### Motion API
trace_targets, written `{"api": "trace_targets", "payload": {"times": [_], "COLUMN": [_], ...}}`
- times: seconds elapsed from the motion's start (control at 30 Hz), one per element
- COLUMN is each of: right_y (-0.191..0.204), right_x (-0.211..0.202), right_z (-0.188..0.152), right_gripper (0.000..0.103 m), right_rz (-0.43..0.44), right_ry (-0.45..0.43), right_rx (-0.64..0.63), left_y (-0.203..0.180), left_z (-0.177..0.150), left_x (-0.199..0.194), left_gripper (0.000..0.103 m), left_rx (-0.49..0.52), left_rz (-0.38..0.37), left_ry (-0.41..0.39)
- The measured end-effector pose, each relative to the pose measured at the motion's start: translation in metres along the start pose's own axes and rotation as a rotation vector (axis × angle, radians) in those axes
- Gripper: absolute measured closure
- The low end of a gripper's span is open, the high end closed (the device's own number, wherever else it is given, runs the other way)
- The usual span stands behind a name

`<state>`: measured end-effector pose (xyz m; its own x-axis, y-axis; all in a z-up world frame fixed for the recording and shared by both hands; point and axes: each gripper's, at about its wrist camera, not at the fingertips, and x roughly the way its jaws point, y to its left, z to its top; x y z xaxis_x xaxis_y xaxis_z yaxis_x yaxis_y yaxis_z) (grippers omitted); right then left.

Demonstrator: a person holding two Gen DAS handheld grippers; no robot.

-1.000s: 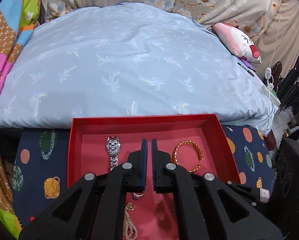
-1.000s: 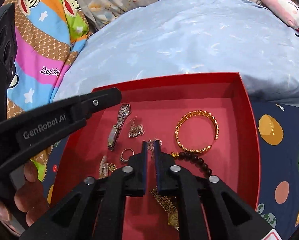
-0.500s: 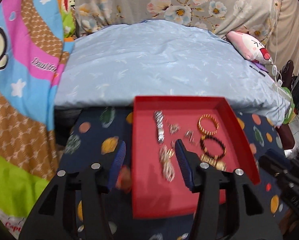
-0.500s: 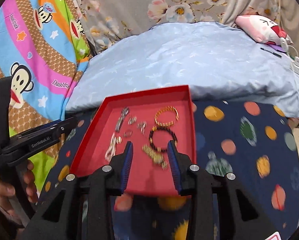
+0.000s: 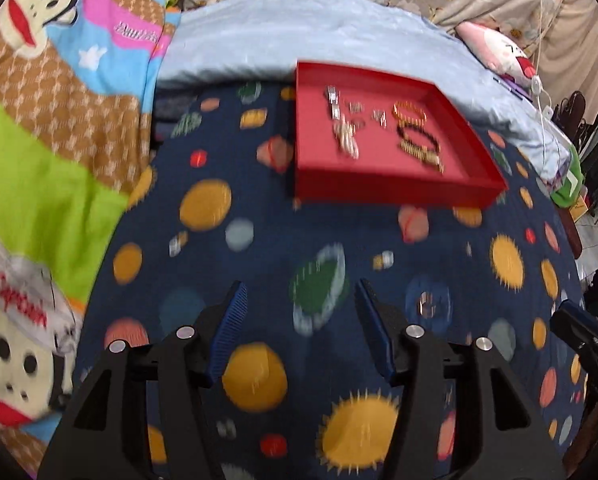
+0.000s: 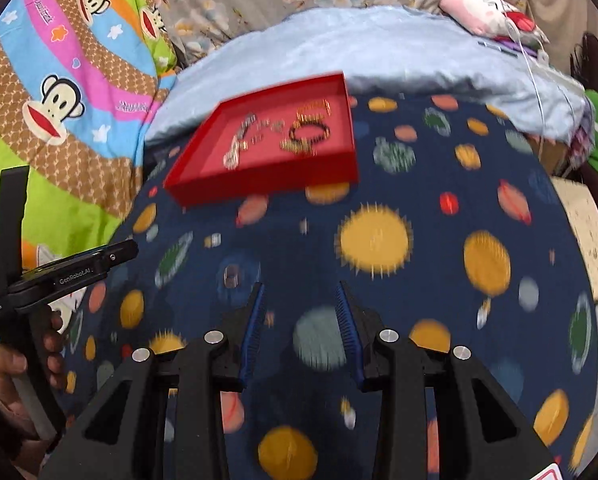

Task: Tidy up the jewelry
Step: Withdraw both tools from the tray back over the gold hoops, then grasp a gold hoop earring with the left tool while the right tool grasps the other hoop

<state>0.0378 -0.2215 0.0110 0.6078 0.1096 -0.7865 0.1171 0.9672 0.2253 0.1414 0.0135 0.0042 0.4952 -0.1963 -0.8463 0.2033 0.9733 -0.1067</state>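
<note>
A red tray (image 5: 387, 194) lies on the dark blue planet-print cloth and holds several pieces of jewelry: a silver watch (image 5: 332, 105), a gold bangle (image 5: 409, 111), a dark bead bracelet (image 5: 417, 136) and smaller pieces. It also shows in the right wrist view (image 6: 259, 184). My left gripper (image 5: 301, 304) is open and empty, well in front of the tray. My right gripper (image 6: 300, 304) is open and empty, also well short of the tray. The left gripper's body (image 6: 63, 276) shows in the right wrist view, held by a hand.
The planet-print cloth (image 6: 419, 240) covers the surface in front of the tray. A light blue quilt (image 5: 319, 36) lies behind the tray, cartoon-monkey bedding (image 5: 51, 80) at the left, a pink plush toy (image 6: 487, 12) at the far right.
Both grippers went from shut over the tray to open and pulled back far from it. The jewelry stays in the tray.
</note>
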Motion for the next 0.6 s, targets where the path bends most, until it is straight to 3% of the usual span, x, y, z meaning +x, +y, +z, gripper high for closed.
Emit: {"api": "trace_targets", "payload": {"times": [0.27, 0.6], "right_y": [-0.009, -0.013], "right_x": [-0.005, -0.017], "right_z": [-0.042, -0.050], "right_gripper": [0.068, 0.068], "right_rz": [-0.024, -0.023], "right_ry": [0.052, 0.036], "right_rx": [0.039, 0.057], "left_y": [-0.032, -0.075], "left_z": [-0.051, -0.076], "left_x": [-0.005, -0.001], "left_gripper": [0.040, 0.040], "left_rx": [0.059, 0.160], "left_rz": [-0.066, -0.079], "left_ry": [0.043, 0.061]}}
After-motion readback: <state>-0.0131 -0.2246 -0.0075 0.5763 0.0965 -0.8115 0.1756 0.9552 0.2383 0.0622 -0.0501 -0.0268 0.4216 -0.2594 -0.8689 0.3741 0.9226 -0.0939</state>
